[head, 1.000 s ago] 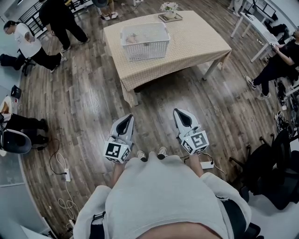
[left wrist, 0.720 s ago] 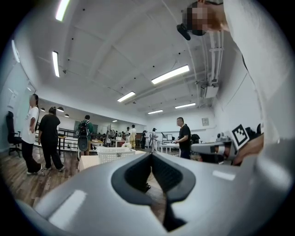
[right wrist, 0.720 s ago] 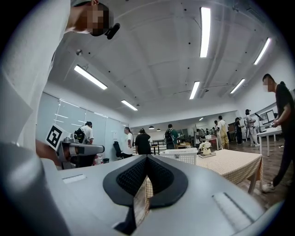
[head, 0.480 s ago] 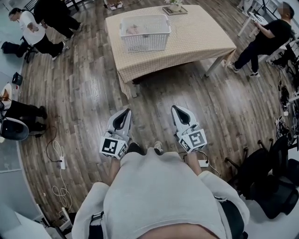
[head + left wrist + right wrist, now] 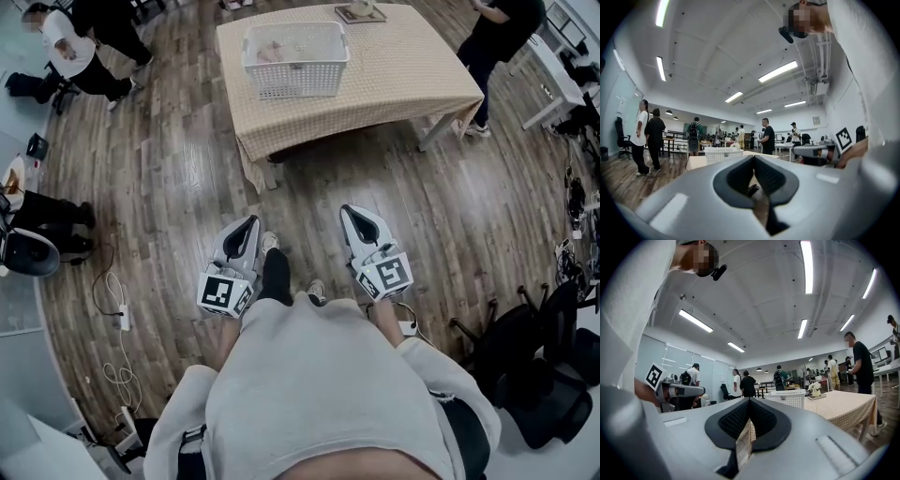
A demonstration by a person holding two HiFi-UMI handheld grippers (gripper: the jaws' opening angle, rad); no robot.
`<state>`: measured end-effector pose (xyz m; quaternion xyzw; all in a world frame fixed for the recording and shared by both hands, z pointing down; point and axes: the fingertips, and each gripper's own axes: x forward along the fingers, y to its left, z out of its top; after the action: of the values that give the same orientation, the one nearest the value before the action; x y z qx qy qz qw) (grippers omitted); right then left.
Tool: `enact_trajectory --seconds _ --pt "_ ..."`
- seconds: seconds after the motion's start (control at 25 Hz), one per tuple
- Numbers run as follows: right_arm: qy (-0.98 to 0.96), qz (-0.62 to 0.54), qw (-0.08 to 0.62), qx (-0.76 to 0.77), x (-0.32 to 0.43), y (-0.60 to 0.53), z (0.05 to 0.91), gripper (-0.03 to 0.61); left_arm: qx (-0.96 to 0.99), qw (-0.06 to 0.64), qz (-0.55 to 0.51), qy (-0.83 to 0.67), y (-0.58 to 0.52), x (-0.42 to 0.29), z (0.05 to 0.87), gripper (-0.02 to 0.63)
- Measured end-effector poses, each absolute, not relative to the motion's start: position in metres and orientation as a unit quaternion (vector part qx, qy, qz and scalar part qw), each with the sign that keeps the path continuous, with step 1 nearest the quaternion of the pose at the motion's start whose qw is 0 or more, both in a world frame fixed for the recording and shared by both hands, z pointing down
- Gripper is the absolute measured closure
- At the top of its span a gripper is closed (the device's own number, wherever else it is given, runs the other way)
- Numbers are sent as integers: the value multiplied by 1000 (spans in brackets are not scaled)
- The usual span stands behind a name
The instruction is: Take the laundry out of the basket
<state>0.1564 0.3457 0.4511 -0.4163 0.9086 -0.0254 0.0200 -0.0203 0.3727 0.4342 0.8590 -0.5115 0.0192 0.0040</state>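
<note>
The left hand-held gripper (image 5: pixel 247 228), at lower left of centre, was held with jaws together and nothing between them; the right hand-held gripper (image 5: pixel 352 216) was likewise closed and empty. The approach was judged to be in hand: the laundry (image 5: pixel 271 53) lay in the basket (image 5: pixel 309 80) on the bench (image 5: pixel 403 66) at upper centre, well apart from both. The next move was judged to call for that gap to be crossed and the jaws to be parted.

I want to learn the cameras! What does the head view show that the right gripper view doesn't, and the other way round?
Only the head view: the person's shoe, a white cable on the floor. Only the right gripper view: ceiling lights, and fingers of the right gripper pressed together close up. Both: the white basket on the checked table.
</note>
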Motion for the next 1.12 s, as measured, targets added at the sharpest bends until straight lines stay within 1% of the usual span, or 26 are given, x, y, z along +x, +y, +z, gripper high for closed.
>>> enact_trajectory --seconds 0.24,0.48,0.84,1.12 --pt "906 -21 13 -423 151 311 452 580 867 7 11 -498 330 -21 437 603" --pt "899 -16 8 -438 138 247 454 580 877 8 -2 -480 257 -34 441 603" --pt "892 7 5 -453 79 129 420 580 893 -9 -18 -450 134 -83 413 603" --pt "881 12 5 -472 44 73 415 580 905 -12 -29 -425 69 -114 409 603"
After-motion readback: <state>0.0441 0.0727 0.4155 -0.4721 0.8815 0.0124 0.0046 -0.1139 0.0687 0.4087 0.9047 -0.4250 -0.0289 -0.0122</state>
